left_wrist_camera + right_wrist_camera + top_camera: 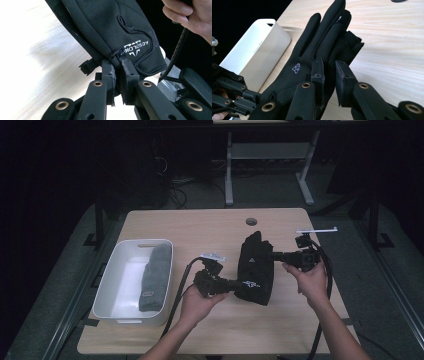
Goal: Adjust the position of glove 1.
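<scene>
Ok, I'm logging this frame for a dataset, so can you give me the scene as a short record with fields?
surface: light wooden table
held item: black glove, lifted between both grippers
left gripper: shut on the glove's cuff edge, by the logo
right gripper: shut on the glove near its fingers
container: white bin, to the person's left
bin contents: grey glove, lying flat

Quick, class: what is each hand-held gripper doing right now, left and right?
Left hand-held gripper: closed on the cuff of the black glove.
Right hand-held gripper: closed on the same glove, near its fingers.
</scene>
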Demonstrator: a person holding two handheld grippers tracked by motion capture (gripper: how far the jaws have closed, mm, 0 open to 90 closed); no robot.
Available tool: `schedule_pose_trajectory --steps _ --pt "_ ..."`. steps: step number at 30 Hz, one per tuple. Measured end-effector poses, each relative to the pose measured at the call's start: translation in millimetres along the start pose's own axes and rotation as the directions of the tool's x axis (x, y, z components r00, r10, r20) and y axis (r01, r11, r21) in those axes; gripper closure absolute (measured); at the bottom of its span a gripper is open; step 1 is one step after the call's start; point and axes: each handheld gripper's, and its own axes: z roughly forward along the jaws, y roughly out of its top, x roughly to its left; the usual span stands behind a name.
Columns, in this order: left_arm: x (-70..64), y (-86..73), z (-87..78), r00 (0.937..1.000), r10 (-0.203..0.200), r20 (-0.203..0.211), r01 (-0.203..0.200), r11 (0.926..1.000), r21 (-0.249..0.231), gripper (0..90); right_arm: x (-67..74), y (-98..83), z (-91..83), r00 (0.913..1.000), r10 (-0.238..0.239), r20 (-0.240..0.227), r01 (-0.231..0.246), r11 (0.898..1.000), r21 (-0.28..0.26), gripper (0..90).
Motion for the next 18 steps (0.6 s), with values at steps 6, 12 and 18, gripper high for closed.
schedule_pose_trajectory --steps 6,12,18 --pt "3.8 0.2 -14.2 0.9999 0.0 -0.01 0.0 0.9998 -0.017 82.9 12.8 10.2 5.1 0.9997 -0.019 -0.014 0.019 1.0 0.001 78.1" --pt "7.2 -0.5 -27.6 0.9998 0.0 -0.022 -0.001 0.9996 -0.029 82.9 24.1 17.8 11.6 0.9992 -0.027 -0.03 0.027 1.0 0.0 78.1" --pt "9.1 -2.1 -39.3 0.9996 -0.004 -0.029 0.003 0.9991 -0.042 83.0 32.8 22.8 16.9 0.9985 -0.033 -0.044 0.033 0.999 0.0 78.1"
